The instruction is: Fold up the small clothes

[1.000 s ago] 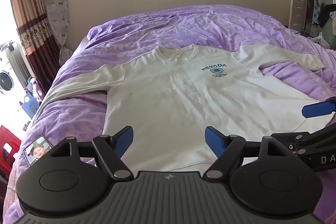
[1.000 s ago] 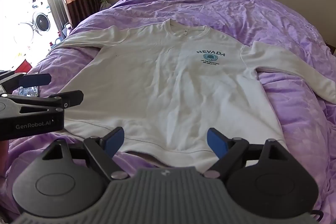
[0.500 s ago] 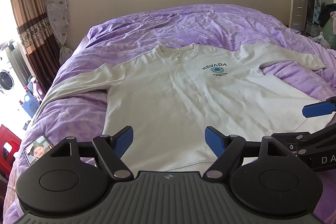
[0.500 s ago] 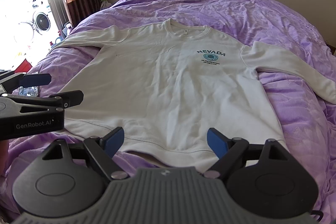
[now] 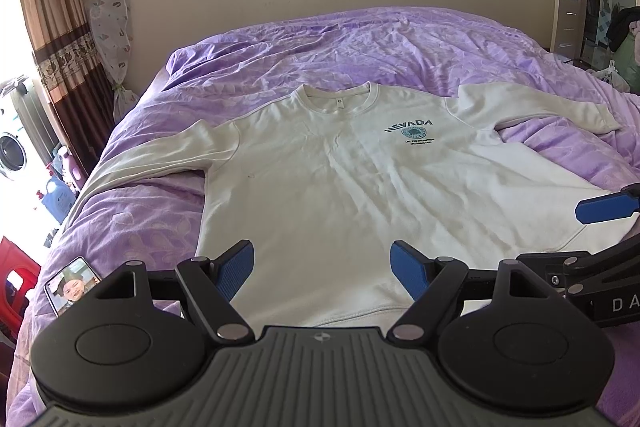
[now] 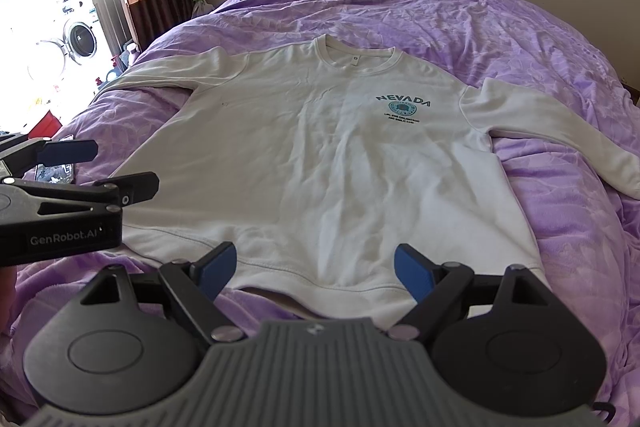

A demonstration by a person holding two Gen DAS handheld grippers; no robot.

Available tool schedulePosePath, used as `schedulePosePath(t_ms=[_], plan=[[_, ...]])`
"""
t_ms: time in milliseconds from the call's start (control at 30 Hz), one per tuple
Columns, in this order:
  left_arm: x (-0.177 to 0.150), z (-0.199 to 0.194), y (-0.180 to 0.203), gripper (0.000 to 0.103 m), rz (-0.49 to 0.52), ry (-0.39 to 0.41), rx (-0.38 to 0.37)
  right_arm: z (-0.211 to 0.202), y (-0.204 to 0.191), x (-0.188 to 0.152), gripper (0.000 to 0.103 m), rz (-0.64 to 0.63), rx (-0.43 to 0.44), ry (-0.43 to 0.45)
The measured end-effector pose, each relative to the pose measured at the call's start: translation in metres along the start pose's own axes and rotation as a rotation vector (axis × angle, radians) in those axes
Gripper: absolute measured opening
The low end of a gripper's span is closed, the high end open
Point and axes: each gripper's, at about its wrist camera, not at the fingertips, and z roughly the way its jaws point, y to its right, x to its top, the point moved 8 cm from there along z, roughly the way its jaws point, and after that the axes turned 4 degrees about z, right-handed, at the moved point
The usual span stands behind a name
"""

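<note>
My 2 grippers, left gripper (image 5: 322, 269) and right gripper (image 6: 316, 269), hover spread wide and empty above the sweatshirt (image 5: 360, 187) hem; best to pinch both hem corners evenly.

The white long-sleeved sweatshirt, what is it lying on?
The white long-sleeved sweatshirt lies flat, front up, on a wrinkled purple bedspread that shows all around it. Whatever lies beneath the sweatshirt's body is covered. Both grippers hover open near its hem.

White NEVADA sweatshirt (image 5: 340, 187), front up, flat, sleeves spread, unfolded
</note>
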Motion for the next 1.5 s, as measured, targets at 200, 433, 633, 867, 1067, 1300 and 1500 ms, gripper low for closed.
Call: schedulePosePath(t_ms=[200, 433, 633, 867, 1067, 1300, 1500], plan=[[0.0001, 0.0000, -0.0001, 0.091, 0.000, -0.001, 0.000, 0.0000, -0.0003, 0.0001, 0.082, -0.001, 0.000, 0.000], [0.0002, 0.0002, -0.0001, 0.091, 0.000, -0.002, -0.001, 0.0001, -0.0002, 0.0000, 0.082, 0.001, 0.000, 0.001], [0.0003, 0.0001, 0.0003, 0.091, 0.000, -0.002, 0.000, 0.0000, 0.0006, -0.0001, 0.082, 0.003, 0.000, 0.001], [-0.0057, 0.0038, 0.0041, 0.091, 0.000, -0.003, -0.002, 0.0036, -0.0005, -0.0028, 0.082, 0.006, 0.000, 0.001], [-0.0049, 0.0040, 0.0033, 0.091, -0.001, -0.004, -0.003, 0.0008, 0.0001, -0.0007, 0.082, 0.005, 0.000, 0.001], [-0.0048, 0.0041, 0.0034, 0.091, -0.001, -0.005, -0.003, 0.0012, 0.0001, -0.0005, 0.082, 0.005, 0.000, 0.001], [-0.0049, 0.0042, 0.0036, 0.091, -0.001, -0.005, -0.002, 0.0016, 0.0005, 0.0002, 0.082, 0.006, 0.001, 0.000]])
